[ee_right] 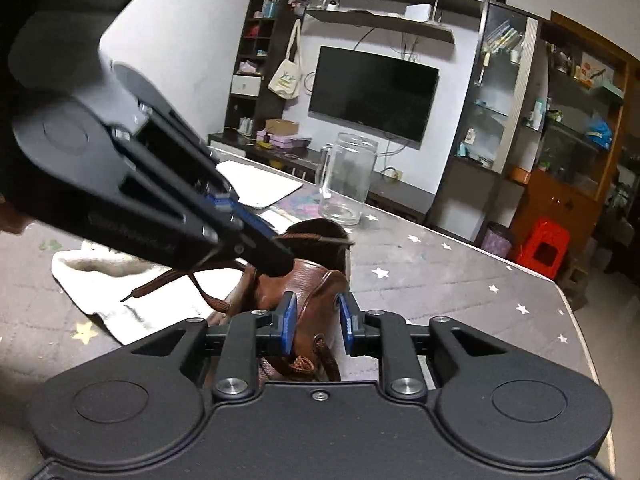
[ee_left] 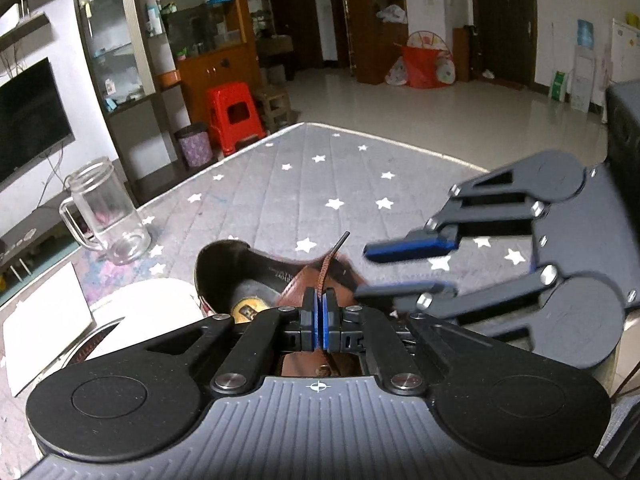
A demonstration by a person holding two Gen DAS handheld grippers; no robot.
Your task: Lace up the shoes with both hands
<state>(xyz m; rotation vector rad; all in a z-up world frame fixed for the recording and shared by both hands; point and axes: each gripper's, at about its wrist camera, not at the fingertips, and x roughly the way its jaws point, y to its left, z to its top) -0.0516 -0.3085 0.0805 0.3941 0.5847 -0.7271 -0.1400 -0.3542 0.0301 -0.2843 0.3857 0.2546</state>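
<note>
A brown leather shoe [ee_left: 256,276] lies on the grey star-patterned table cover [ee_left: 320,184], opening facing away from the left wrist camera. My left gripper [ee_left: 319,302] is shut on the brown shoelace [ee_left: 326,268]; the lace's black tip sticks up past the pads. My right gripper [ee_left: 400,270] is open, just right of the lace and shoe. In the right wrist view the right gripper [ee_right: 318,320] is open with its fingers on either side of the shoe's [ee_right: 316,280] upper flap, and the left gripper [ee_right: 276,256] comes in from the left above the shoe. The lace's other end [ee_right: 160,284] trails left.
A clear glass mug [ee_left: 104,216] stands at the table's left, also in the right wrist view [ee_right: 346,180]. A white cloth [ee_right: 120,288] lies under and left of the shoe. White paper [ee_left: 44,320] lies near the left edge. Red stool [ee_left: 234,114] and furniture stand beyond the table.
</note>
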